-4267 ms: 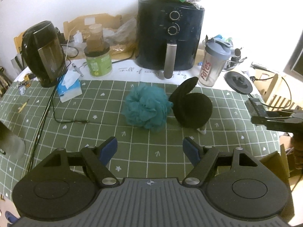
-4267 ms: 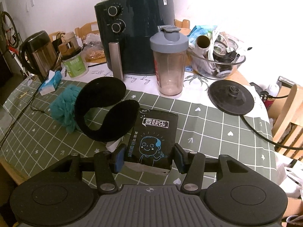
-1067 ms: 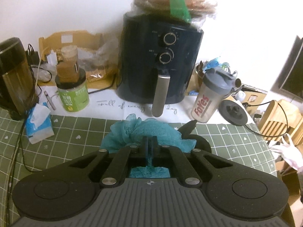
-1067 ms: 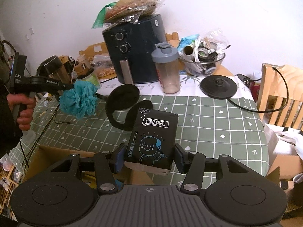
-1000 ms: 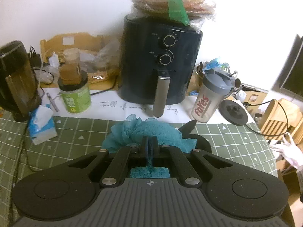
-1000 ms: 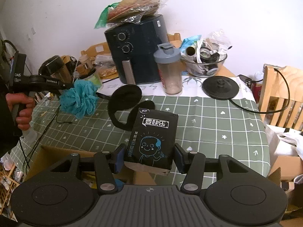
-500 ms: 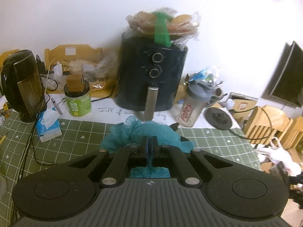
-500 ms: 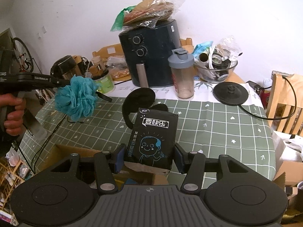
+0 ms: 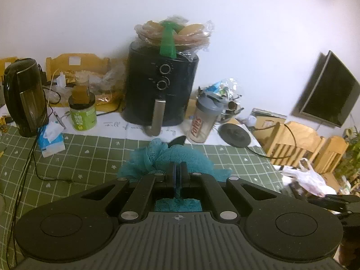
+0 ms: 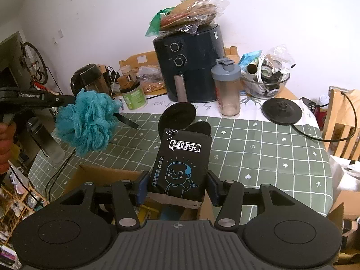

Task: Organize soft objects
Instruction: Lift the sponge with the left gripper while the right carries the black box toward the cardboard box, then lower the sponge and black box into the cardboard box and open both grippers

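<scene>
Green grid-cloth desk (image 10: 258, 148) against a white wall, cluttered: air fryer (image 10: 191, 67), shaker bottle (image 10: 227, 90), kettle (image 9: 24, 96), tissue pack (image 9: 50, 140), black earmuffs (image 10: 180, 117) mid-desk. Left gripper (image 9: 177, 173) jaws clamped tight on teal bath pouf (image 10: 87, 121), held in the air off the desk's left edge. Right gripper (image 10: 176, 186) jaws grip black packet (image 10: 182, 164) — above an open cardboard box (image 10: 105, 175) at the near edge.
</scene>
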`<action>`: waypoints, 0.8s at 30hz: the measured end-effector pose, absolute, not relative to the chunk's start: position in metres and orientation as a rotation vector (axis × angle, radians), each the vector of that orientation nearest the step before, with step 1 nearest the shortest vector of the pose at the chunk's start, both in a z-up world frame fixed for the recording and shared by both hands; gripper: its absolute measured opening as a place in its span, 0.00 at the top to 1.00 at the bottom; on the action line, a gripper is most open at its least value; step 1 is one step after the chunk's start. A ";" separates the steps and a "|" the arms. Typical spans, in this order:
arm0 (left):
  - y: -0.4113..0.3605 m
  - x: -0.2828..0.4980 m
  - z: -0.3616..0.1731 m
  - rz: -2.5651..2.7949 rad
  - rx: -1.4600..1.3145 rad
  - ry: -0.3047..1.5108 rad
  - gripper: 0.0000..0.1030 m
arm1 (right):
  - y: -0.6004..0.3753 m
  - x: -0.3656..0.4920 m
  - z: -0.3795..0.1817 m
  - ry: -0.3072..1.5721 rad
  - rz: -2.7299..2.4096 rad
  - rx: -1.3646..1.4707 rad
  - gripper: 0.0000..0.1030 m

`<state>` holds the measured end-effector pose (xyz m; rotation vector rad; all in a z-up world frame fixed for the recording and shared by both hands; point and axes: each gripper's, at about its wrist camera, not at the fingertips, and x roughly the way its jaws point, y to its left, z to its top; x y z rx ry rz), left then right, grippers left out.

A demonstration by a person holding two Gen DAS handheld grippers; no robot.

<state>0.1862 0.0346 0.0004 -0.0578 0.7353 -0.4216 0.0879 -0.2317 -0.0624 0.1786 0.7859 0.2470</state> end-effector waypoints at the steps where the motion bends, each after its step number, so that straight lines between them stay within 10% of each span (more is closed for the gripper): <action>1: 0.035 0.182 0.001 -0.426 -0.060 0.737 0.97 | -0.231 0.086 -0.062 0.786 0.248 0.178 0.46; 24: 0.022 0.106 -0.014 -0.539 -0.073 0.807 0.97 | -0.199 0.070 -0.070 0.860 0.299 0.140 0.46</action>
